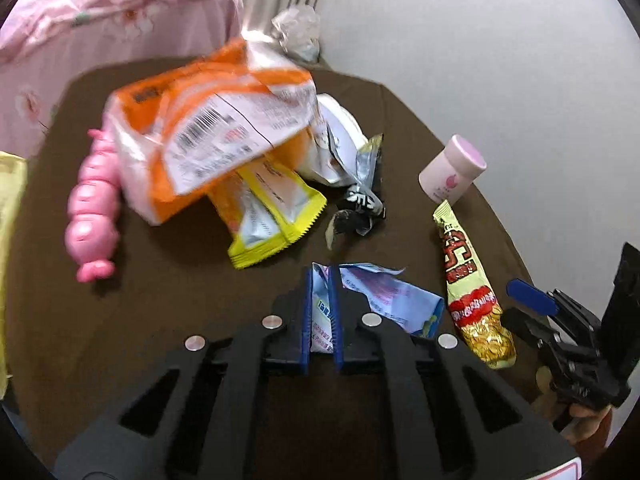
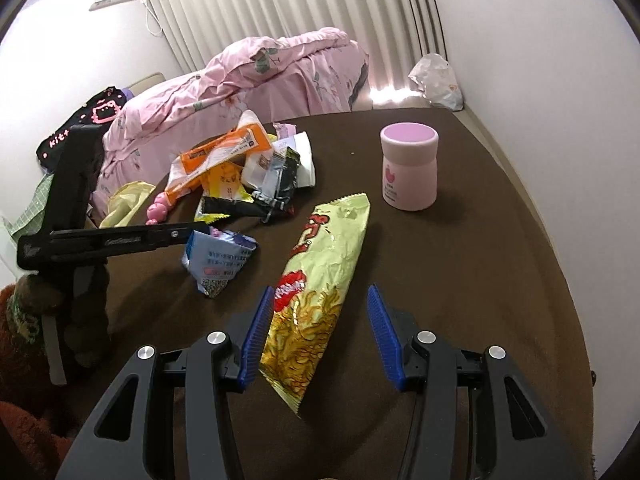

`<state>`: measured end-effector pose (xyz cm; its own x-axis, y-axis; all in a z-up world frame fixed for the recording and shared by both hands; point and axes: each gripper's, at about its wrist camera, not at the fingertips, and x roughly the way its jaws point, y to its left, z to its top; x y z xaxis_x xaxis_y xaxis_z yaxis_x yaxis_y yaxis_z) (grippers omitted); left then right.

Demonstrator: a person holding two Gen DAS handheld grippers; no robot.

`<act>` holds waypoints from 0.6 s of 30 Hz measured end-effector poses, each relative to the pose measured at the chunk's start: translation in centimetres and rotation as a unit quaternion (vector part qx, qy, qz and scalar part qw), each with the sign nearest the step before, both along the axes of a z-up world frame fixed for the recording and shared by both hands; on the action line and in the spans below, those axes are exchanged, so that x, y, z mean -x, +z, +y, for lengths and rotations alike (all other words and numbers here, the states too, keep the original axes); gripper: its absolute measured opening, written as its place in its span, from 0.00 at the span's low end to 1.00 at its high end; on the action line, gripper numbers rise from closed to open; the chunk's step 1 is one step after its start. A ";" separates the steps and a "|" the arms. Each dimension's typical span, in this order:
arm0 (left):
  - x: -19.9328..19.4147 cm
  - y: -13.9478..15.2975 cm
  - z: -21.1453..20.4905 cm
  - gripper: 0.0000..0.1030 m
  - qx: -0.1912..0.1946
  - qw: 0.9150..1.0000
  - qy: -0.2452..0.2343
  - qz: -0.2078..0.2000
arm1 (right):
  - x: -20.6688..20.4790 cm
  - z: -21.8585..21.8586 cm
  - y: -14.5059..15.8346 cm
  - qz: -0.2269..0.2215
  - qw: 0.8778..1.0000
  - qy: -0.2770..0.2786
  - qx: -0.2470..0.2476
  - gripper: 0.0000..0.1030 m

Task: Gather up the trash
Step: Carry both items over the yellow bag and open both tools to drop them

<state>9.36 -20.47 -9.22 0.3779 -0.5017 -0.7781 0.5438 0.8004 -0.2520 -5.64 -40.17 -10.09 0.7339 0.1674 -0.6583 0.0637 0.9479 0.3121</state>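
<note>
Left wrist view: left gripper (image 1: 322,312) clamped tight on the crumpled pale-blue printed wrapper (image 1: 384,294), blue pads pinching its near edge; the rest of the wrapper fans out to the right over the dark brown tabletop (image 1: 160,300). Ahead lies a heap of orange-and-white and yellow snack packets (image 1: 224,148), with a pink segmented plastic toy (image 1: 94,204) beside it on the left. The long green-and-yellow noodle snack bag (image 1: 468,284) lies to the right, just short of the pink-lidded cylindrical jar (image 1: 450,172). Right wrist view: right gripper (image 2: 320,336) stands wide with nothing pinched; the noodle snack bag (image 2: 320,276) runs lengthwise between the fingers, its near end against the left pad (image 2: 256,340) and a clear gap to the right pad. The bag's long axis points away and slightly rightward, roughly in line with the gripper, so the right hand is plainly the nearer one for it. Judgement: closing across the bag's width should catch it, possibly after a small shift left to centre it
</note>
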 end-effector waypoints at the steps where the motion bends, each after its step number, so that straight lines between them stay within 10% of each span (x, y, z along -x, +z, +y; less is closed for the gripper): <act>1: 0.5 0.5 0.4 0.04 0.001 1.000 0.001 -0.011 | -0.2 0.0 0.0 0.001 1.000 -0.001 -0.004 0.45; 10: 3.7 5.3 4.9 0.04 0.002 0.992 0.041 -0.119 | -2.2 1.0 -2.1 0.056 0.998 -0.004 -0.027 0.45; 18: 3.9 7.0 7.6 0.04 0.018 0.988 0.073 -0.138 | -1.4 3.6 2.0 -0.006 0.999 0.028 0.038 0.24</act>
<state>5.47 -12.87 -2.26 0.6427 -0.4517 -0.6188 0.4755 0.8685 -0.1401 -4.28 -36.56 -8.14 0.7325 0.1586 -0.6621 0.0057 0.9710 0.2389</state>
